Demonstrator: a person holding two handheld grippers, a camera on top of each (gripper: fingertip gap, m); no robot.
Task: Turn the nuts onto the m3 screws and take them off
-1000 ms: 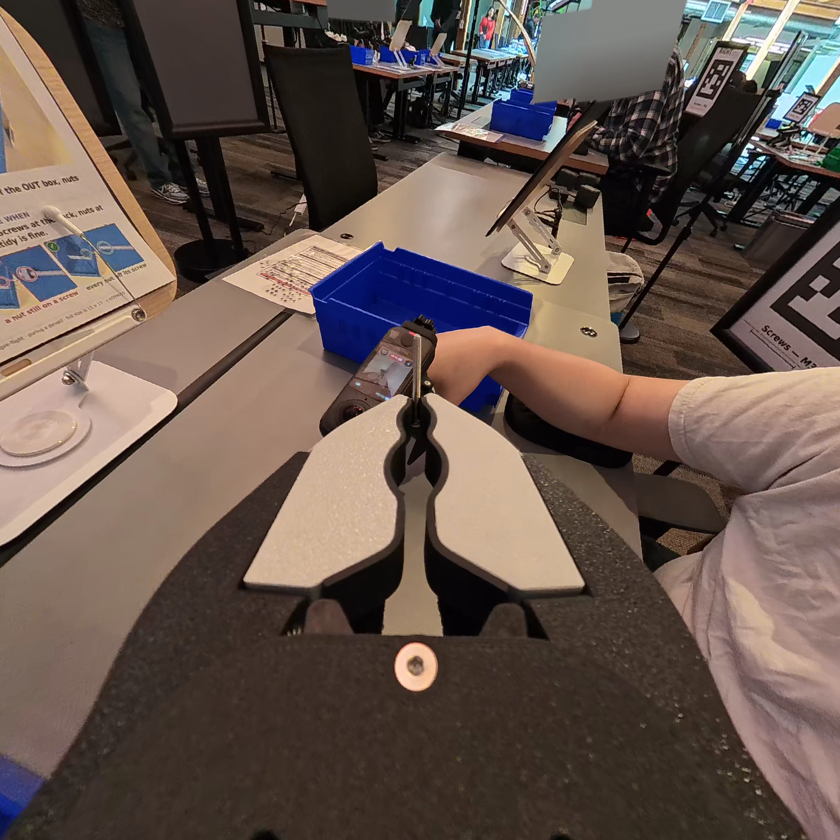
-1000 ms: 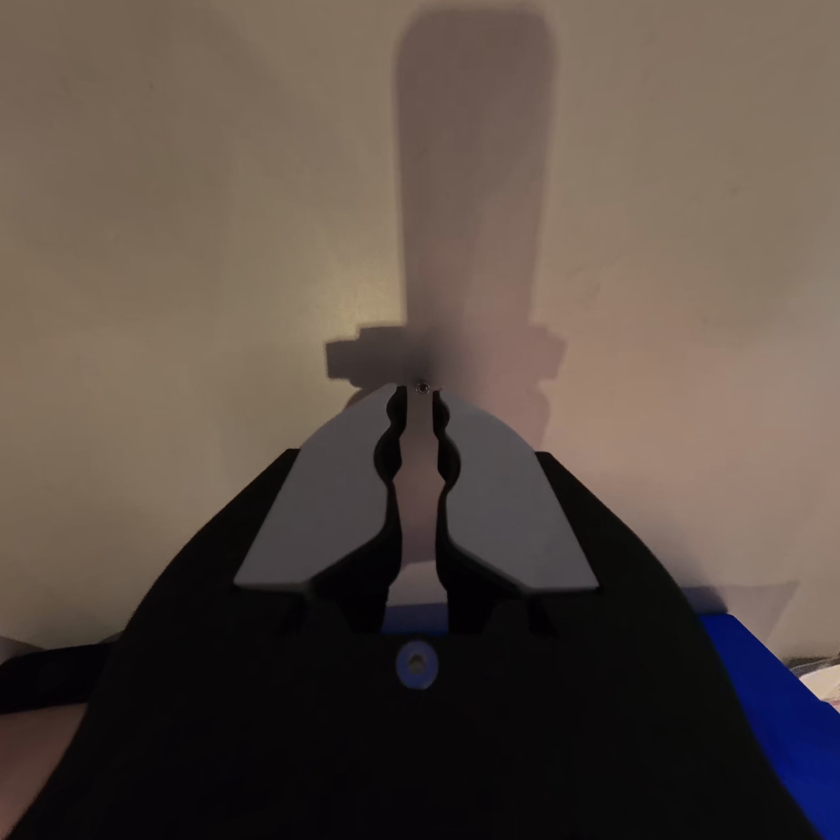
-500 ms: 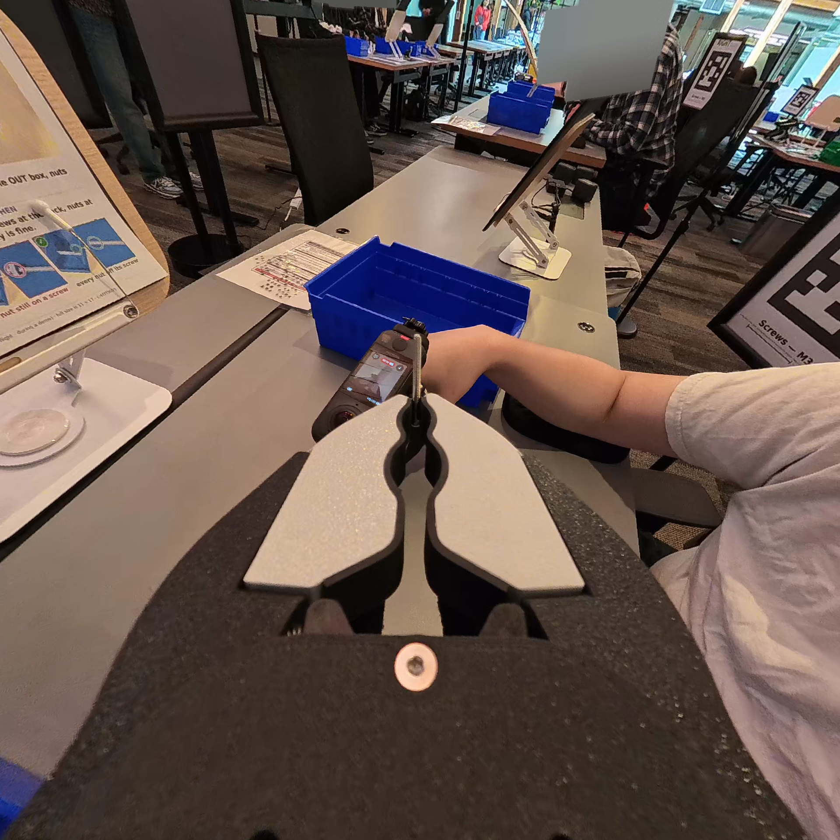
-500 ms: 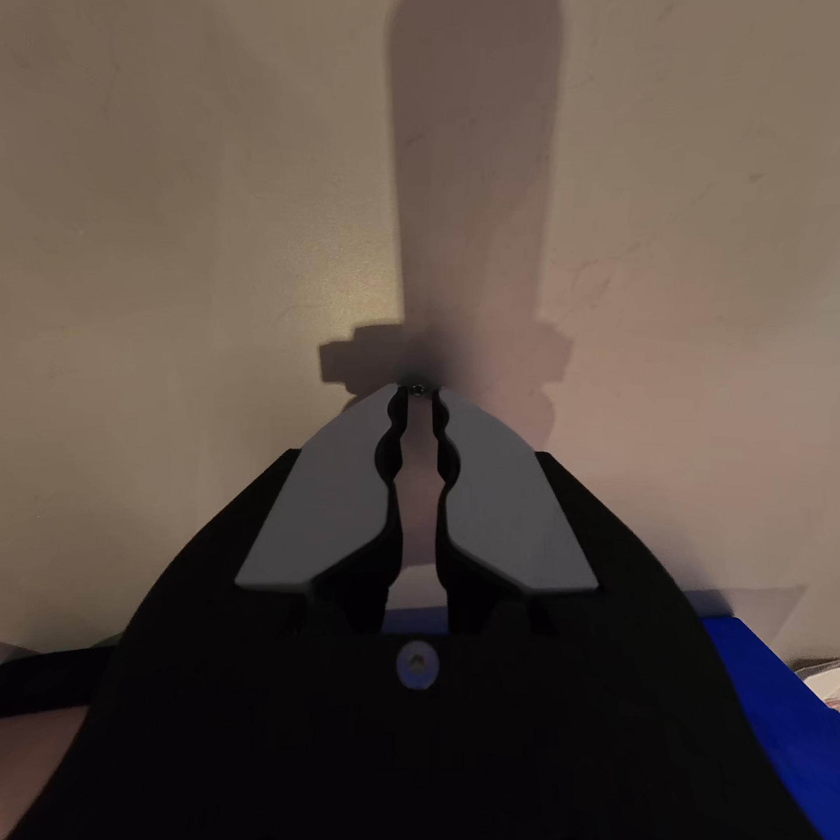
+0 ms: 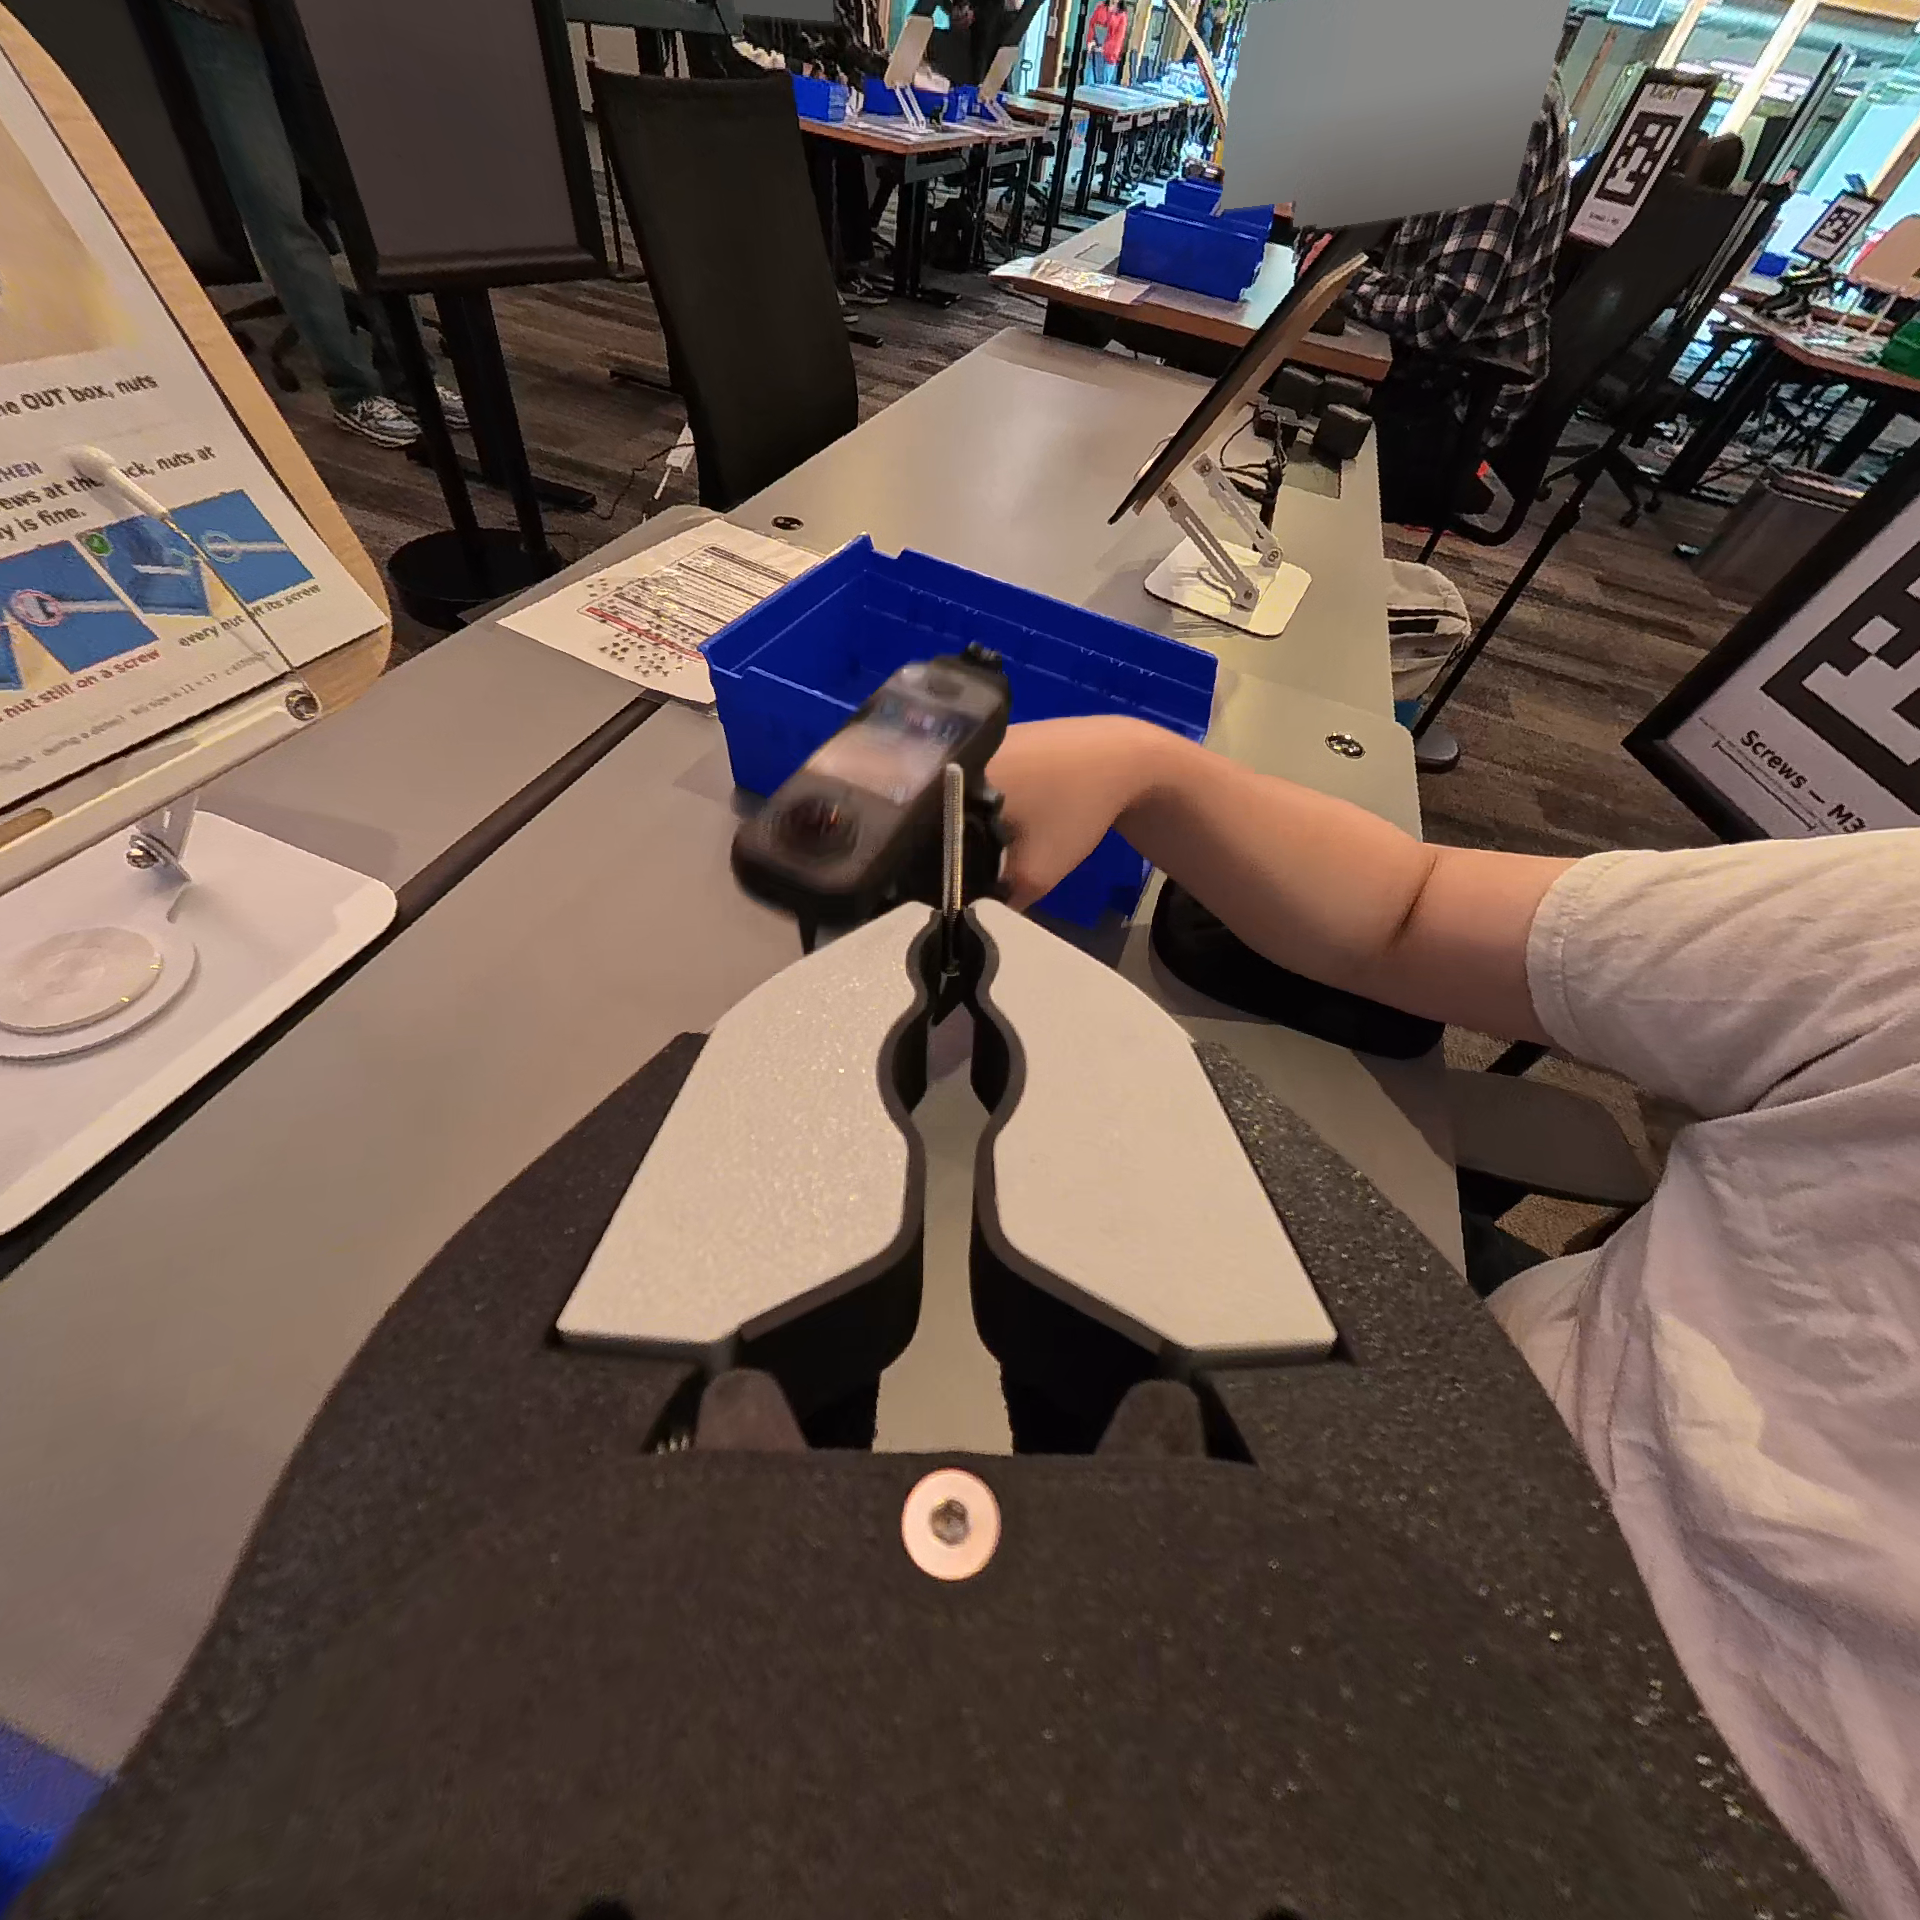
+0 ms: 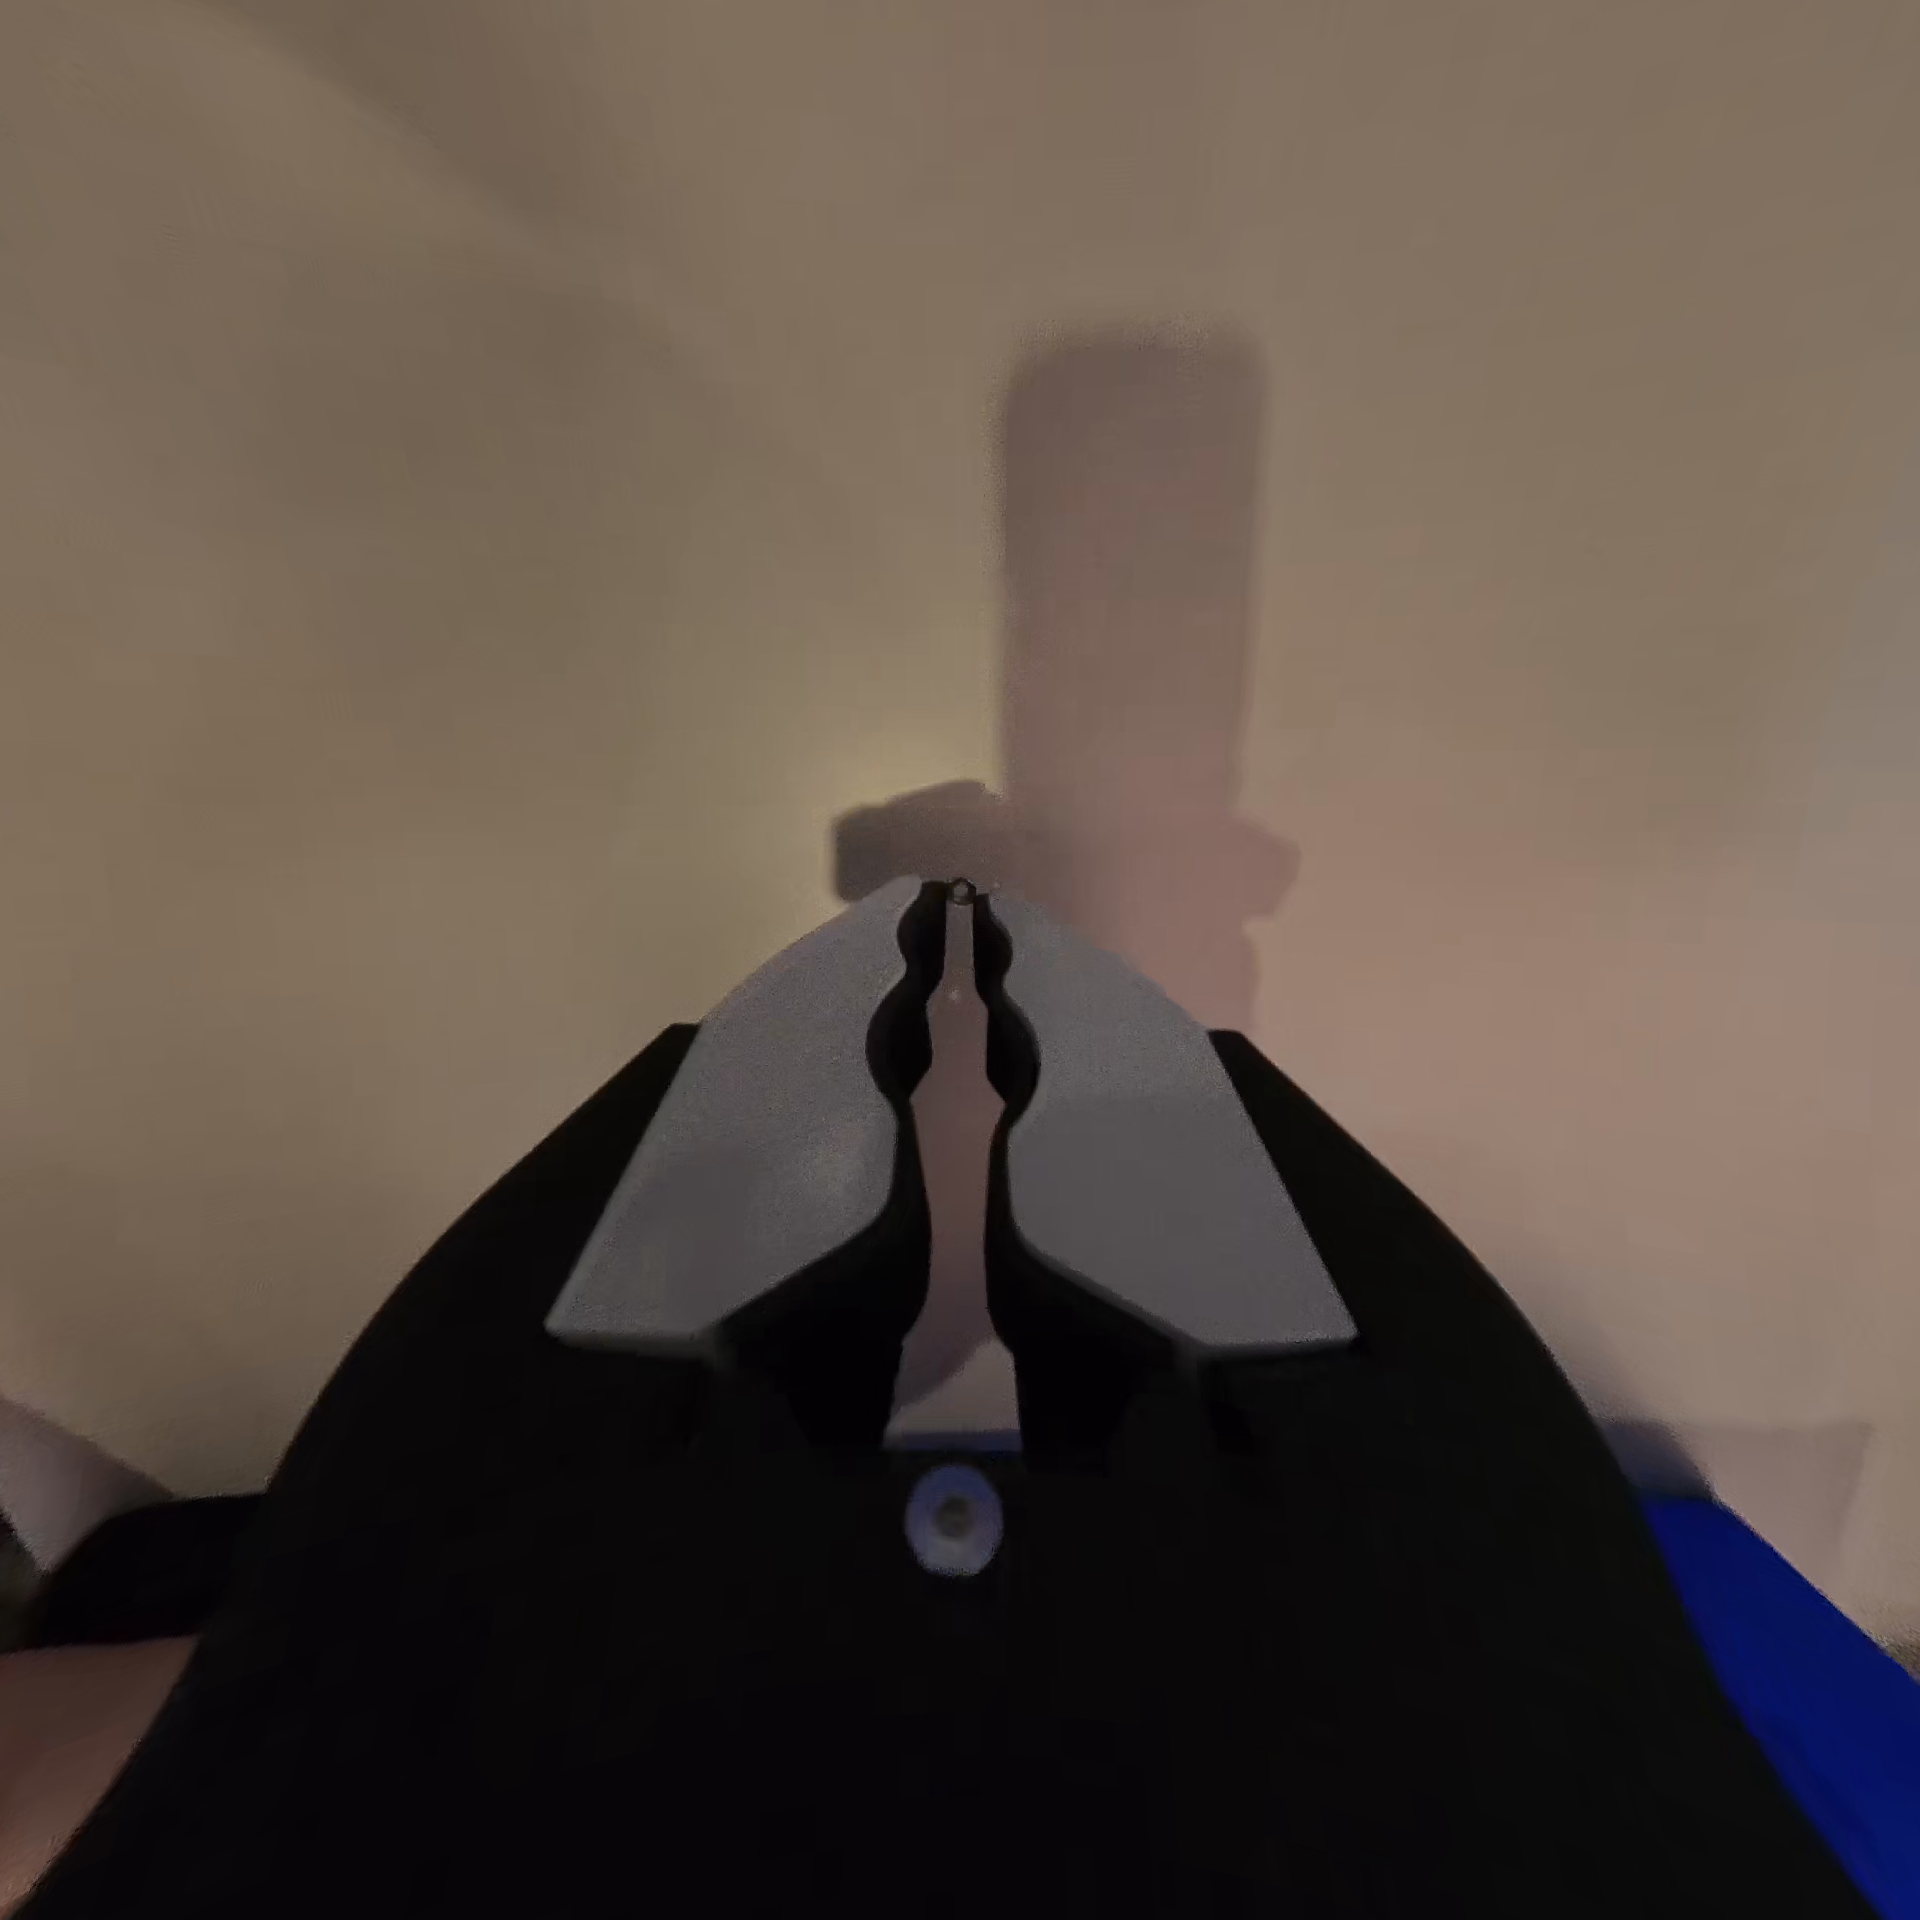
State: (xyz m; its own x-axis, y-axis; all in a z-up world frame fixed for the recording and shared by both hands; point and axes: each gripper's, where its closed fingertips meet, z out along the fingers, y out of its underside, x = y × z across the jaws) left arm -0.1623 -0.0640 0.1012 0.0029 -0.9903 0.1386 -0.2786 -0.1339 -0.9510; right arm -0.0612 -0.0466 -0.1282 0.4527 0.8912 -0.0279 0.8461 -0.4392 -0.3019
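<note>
My left gripper (image 5: 951, 920) is shut on a thin silver M3 screw (image 5: 951, 831) that stands upright out of its tips. Just beyond it, the other gripper with its black camera (image 5: 883, 774) is held by a person's hand (image 5: 1049, 800) above the grey table, in front of the blue bin (image 5: 966, 665). In the right wrist view, my right gripper (image 6: 961, 891) points down at the pale table surface, close to it. Its jaws are nearly closed on a small dark nut (image 6: 961, 886) at the tips. The view is dim and blurred.
A white stand base (image 5: 156, 977) with an instruction board (image 5: 135, 551) is at the left. A printed sheet (image 5: 675, 613) lies behind the bin. A tablet stand (image 5: 1226, 540) is farther back. A blue bin edge (image 6: 1808, 1621) shows at lower right in the right wrist view. Left tips to right tips: about 25 cm.
The right gripper has lifted and swung toward the screw, now blurred with motion. In its own view the shadow has shifted right and the nut stays at the tips. The left gripper holds still.
</note>
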